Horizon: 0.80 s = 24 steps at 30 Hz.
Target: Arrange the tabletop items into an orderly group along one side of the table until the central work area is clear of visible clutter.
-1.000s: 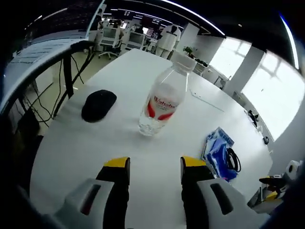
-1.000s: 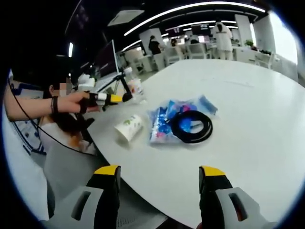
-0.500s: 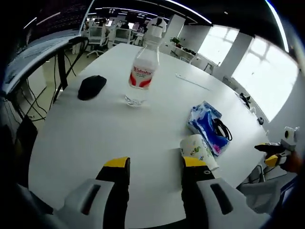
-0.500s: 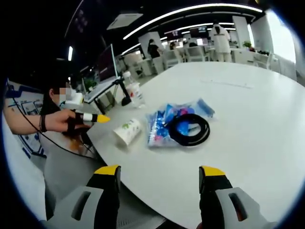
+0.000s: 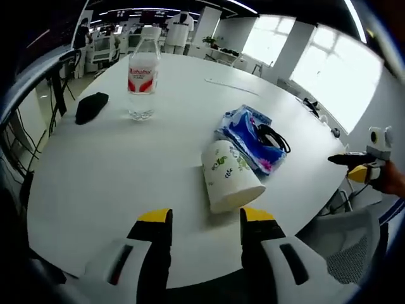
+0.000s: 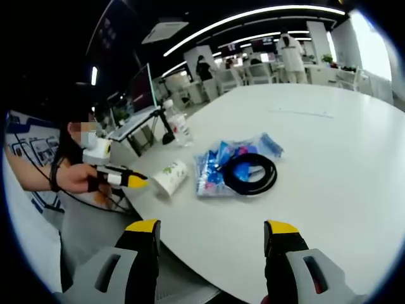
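Left gripper hangs low over the near edge of the worktop, fingers spread apart, nothing between them. Lined up on the paper cup, which lies on its side just ahead, mouth toward the camera. Looks like the approach-to-grasp step for the cup, not yet touching.

Right gripper is off the worktop edge, fingers also apart and empty.

Item positions:
- Cup touches or just meets the blue packet, which has a black cable coil lying on top.
- Water bottle stands upright, well apart toward the far left; black mouse sits near it by the edge.

Next move calls for closing on the cup's wall gently (thin paper, will likely crush or roll) and standing it beside the bottle.

Surface: plain white, rounded, glossy. Room: open office, ceiling strip lights, big windows, desks and monitors, people standing at the back.
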Available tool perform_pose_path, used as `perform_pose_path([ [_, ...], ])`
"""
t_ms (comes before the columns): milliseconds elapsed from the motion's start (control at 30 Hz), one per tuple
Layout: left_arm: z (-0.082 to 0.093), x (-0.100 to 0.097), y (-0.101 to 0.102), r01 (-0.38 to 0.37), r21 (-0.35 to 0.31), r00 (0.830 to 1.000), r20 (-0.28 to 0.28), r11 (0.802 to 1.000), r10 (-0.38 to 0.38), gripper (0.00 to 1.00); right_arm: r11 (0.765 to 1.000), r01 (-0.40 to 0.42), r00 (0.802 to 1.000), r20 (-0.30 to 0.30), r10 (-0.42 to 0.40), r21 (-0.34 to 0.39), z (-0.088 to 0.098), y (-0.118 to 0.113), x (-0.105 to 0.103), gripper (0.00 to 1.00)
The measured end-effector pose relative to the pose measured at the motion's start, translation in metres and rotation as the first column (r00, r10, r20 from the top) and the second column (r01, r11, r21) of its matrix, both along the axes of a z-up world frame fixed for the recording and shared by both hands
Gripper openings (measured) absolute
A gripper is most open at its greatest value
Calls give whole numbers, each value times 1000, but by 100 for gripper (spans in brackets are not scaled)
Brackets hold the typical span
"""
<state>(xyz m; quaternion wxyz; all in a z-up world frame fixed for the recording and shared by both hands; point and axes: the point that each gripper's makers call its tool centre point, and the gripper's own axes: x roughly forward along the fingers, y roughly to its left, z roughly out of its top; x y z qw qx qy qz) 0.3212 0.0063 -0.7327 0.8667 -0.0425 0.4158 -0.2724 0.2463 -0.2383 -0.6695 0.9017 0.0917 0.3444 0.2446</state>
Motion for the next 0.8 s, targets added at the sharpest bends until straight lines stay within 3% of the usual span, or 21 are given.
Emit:
perform_pose_path([
  [133,-7,0,-9,47,34,999,3,998,-47,39,1000,5,1000,-2,-5,2,-1,-5,-4,68],
  [200,-8,0,-10,115,121,993,23,986,-119,35,1000,12,1000,0,-12,4,0,-8,-5,67],
  [267,-8,0,-13,144,157,988,35,977,-151,32,1000,20,1000,1,-20,6,-1,-11,-6,67],
  [700,-12,8,-16,105,142,994,28,984,-110,25,995,84,996,-10,-83,58,-6,-16,-15,67],
  [733,-12,8,-16,105,142,994,26,984,-110,22,994,90,996,-12,-89,62,-6,-16,-15,67],
  [800,-14,7,-19,113,146,993,18,983,-117,8,993,94,996,-12,-94,65,-6,-16,-14,67],
])
